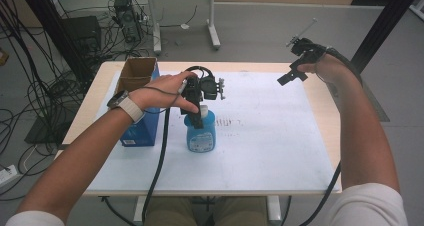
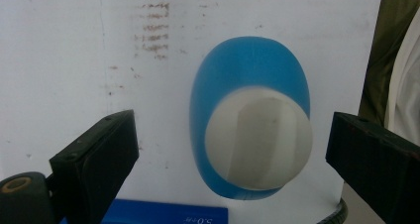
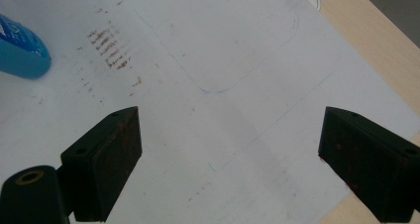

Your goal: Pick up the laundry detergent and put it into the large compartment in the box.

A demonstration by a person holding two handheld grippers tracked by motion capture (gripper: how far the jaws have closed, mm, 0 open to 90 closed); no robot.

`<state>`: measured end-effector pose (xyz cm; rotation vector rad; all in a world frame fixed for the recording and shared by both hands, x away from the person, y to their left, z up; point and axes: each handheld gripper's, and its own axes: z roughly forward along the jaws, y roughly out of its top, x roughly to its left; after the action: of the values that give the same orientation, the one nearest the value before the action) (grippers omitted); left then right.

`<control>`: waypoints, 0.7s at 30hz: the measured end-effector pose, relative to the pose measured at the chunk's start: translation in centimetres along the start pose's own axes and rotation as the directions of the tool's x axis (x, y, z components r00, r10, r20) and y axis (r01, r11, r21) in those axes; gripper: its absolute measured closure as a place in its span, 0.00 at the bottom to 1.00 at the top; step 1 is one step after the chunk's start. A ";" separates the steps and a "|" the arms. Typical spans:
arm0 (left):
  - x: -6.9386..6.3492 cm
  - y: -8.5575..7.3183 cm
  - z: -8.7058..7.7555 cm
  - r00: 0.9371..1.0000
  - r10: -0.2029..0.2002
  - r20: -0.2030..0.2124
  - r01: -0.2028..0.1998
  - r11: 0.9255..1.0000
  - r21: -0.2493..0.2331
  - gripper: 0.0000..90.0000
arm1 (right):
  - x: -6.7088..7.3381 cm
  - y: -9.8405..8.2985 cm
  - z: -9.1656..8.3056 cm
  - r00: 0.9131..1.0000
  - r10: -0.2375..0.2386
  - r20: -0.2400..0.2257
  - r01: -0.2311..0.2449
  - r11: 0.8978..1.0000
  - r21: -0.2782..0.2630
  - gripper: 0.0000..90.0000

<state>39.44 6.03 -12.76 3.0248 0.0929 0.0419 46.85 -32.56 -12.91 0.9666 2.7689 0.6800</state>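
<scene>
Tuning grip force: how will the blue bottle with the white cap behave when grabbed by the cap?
The blue bottle stands upright and tall on a narrow oval base, so an off-centre squeeze may tip it. Its white cap looks smooth and round, so it could slip or twist. The left gripper is open astride it.

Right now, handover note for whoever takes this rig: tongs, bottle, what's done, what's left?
Left tongs: open, straddling the white cap of the blue bottle from above, jaws clear of it on both sides.
Right tongs: open, holding nothing, raised over the white mat near the table's far right corner.
The bottle stands upright on the mat, beside the blue cardboard box, whose top is open.
Done: left tongs lined up on the cap.
Left: close on the cap and lift; the destination is probably the box, but I can't be sure.
</scene>
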 end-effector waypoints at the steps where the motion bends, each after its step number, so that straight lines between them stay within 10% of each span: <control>1: 0.0 0.0 0.0 1.000 0.000 0.000 0.000 1.000 0.000 0.07 | 0.0 0.0 0.0 1.000 0.000 0.000 0.000 1.000 0.000 0.11; 21: 0.0 0.3 0.3 1.000 0.018 0.003 -0.018 1.000 0.001 0.10 | 0.0 -0.1 0.0 1.000 -0.001 -0.001 0.001 1.000 0.001 0.11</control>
<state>39.46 5.70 -13.07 3.0272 0.0650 0.0382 46.79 -32.62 -12.97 0.9650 2.7712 0.6788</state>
